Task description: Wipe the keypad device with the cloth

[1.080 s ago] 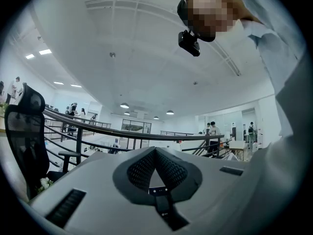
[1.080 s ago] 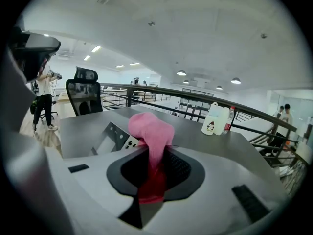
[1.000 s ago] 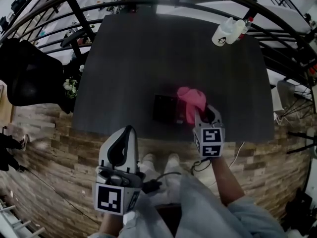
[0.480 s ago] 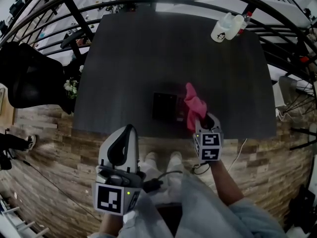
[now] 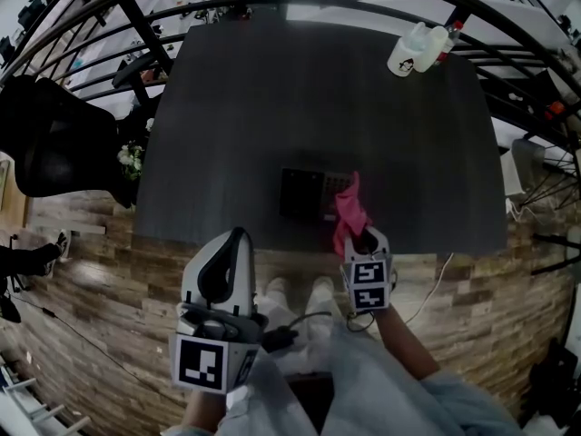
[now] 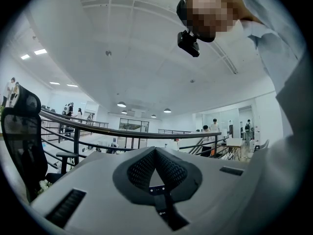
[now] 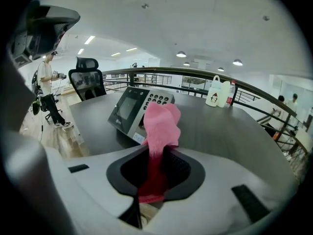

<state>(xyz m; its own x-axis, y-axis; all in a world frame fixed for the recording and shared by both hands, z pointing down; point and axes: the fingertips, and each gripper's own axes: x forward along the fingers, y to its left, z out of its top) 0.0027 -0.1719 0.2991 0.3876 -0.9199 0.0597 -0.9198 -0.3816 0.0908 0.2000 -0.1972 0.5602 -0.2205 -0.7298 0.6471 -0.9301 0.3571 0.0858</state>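
The black keypad device lies near the front edge of the dark table. My right gripper is shut on a pink cloth, which stands up from the jaws at the device's front right corner. In the right gripper view the cloth rises from the right gripper and covers part of the keypad device, whose screen and keys face up. My left gripper hangs off the table over the floor. The left gripper is shut on nothing and points up at the ceiling.
A white jug and a bottle stand at the table's far right corner. A black office chair and a small plant are to the left. Curved railings ring the table. A cable trails on the wooden floor.
My right gripper has drawn back toward the table's front edge and slightly left, dragging the pink cloth down along the device's right side. The left gripper has stayed still.
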